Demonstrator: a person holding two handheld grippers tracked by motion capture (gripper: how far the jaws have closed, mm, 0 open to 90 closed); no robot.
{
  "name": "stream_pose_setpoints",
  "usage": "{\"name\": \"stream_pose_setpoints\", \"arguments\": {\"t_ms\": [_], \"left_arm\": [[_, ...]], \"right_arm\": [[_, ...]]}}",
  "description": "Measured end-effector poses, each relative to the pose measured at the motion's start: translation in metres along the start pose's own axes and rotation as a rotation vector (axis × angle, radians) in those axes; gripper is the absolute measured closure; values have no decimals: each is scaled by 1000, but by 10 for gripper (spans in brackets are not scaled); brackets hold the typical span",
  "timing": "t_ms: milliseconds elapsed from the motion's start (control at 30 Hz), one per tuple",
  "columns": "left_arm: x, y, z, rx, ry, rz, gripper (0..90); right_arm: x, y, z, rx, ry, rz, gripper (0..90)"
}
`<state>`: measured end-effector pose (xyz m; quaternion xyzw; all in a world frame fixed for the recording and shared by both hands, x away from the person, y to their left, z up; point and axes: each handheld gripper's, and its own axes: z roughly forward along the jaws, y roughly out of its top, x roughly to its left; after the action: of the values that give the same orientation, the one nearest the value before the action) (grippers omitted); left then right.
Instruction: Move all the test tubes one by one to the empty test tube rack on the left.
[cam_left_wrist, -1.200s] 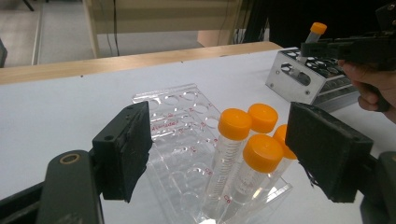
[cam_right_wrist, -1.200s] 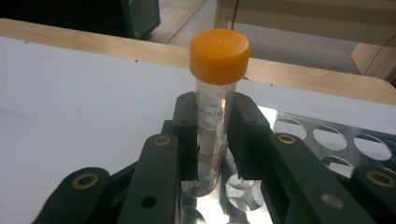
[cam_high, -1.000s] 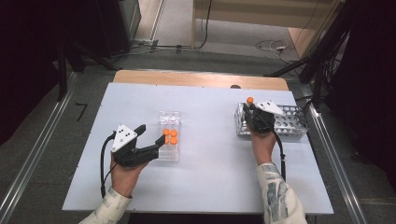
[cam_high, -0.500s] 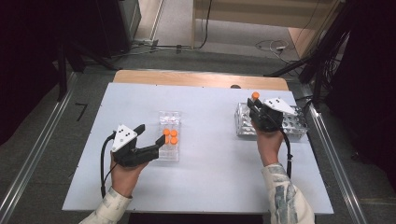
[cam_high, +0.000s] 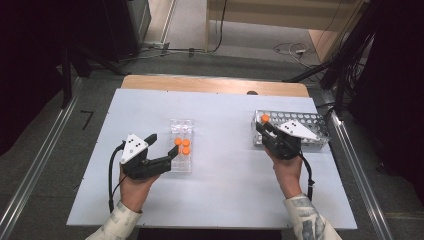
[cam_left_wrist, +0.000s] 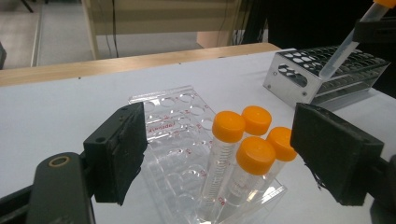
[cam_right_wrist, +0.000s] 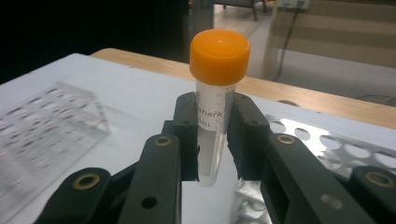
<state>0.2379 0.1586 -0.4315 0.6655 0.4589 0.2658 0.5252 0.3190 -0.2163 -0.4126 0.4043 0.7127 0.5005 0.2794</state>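
Observation:
A clear plastic rack (cam_high: 181, 125) (cam_left_wrist: 177, 126) lies mid-table with several orange-capped tubes (cam_high: 182, 146) (cam_left_wrist: 243, 154) standing at its near end. My left gripper (cam_high: 164, 144) (cam_left_wrist: 224, 154) is open, one jaw on each side of that end, and its pads touch nothing. My right gripper (cam_high: 262, 126) (cam_right_wrist: 212, 140) is shut on another orange-capped tube (cam_high: 265, 118) (cam_right_wrist: 215, 93). It holds that tube tilted over the left end of a metal rack (cam_high: 312, 120) (cam_left_wrist: 303, 74). The tube's tip (cam_left_wrist: 327, 70) hangs just above the rack's holes.
The white table (cam_high: 225, 200) has bare room in front of both racks and between them. A wooden strip (cam_high: 210, 85) runs along its far edge. Cables and dark equipment lie on the floor beyond. In the right gripper view the clear rack (cam_right_wrist: 46, 121) is blurred at the left.
My right gripper, still gripping its tube, has drifted a little toward the person over the metal rack's left end. The left gripper and the clear rack have stayed put.

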Motion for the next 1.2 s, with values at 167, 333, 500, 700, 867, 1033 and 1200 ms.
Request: {"name": "stream_pose_setpoints", "arguments": {"t_ms": [167,333,500,700,867,1033,1200], "left_arm": [[-2,0,0,1,-6,5,190],[-5,1,-2,-7,-21,10,190],[-7,2,-3,-11,-34,17,192],[-12,2,-4,-13,-51,24,195],[-18,2,-3,-6,-70,40,198],[-27,1,-2,-2,-105,57,201],[-36,1,-2,-9,-153,69,208]], "right_arm": [[19,-5,-11,6,74,-26,719],[33,-12,-15,19,134,-41,719],[41,-19,-13,42,162,-51,719],[54,-27,-12,73,205,-71,719],[66,-33,-13,93,238,-102,719],[79,-36,-12,108,274,-130,719],[91,-39,-10,118,309,-155,719]]}}
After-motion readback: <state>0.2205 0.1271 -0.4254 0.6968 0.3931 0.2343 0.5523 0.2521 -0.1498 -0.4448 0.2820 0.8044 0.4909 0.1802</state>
